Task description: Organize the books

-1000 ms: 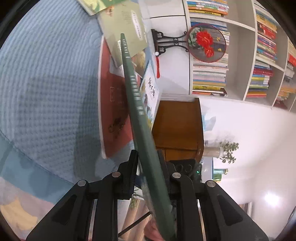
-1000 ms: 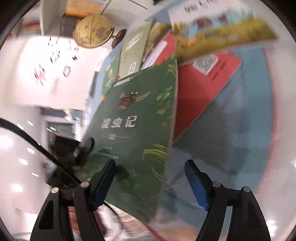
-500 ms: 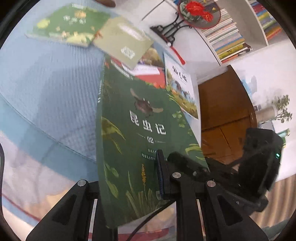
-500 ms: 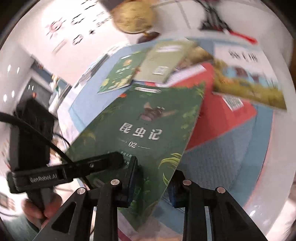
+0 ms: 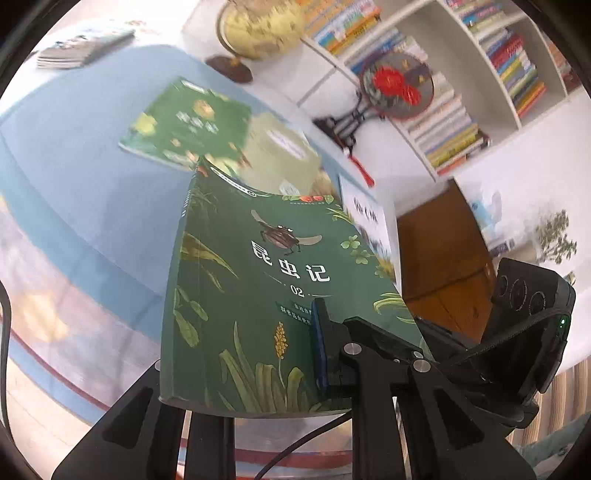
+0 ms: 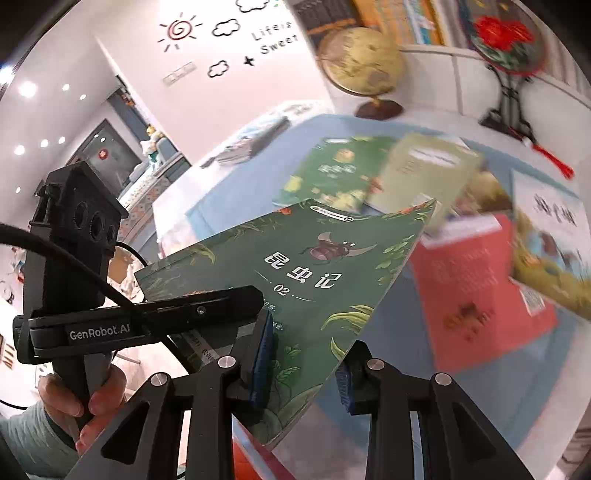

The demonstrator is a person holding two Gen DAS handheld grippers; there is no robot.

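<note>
A dark green book (image 5: 258, 277) with a beetle on its cover hangs tilted, cover up, above the blue tablecloth (image 5: 74, 166). My left gripper (image 5: 251, 369) is shut on its near edge: one blue pad lies on the cover, the other finger is hidden under the book. My right gripper (image 6: 303, 369) pinches the same green book (image 6: 314, 277) at its near corner; its jaws are opening slightly, the pads still on the book. The left gripper (image 6: 236, 299) lies across the cover, a hand on its handle. The right gripper's body (image 5: 517, 332) shows at right.
Flat on the cloth lie a flowery green book (image 6: 332, 170), a pale olive book (image 6: 424, 173), a red book (image 6: 480, 288) and a white picture book (image 6: 550, 236). A book stack (image 5: 81, 44), globe (image 5: 262, 26), fan ornament (image 5: 397, 85) and bookshelf (image 5: 480, 74) stand behind.
The green book went from edge-on to cover-up and rose off the other books. My right gripper, open a second ago, closed on the book's corner. Both grippers rolled and lifted.
</note>
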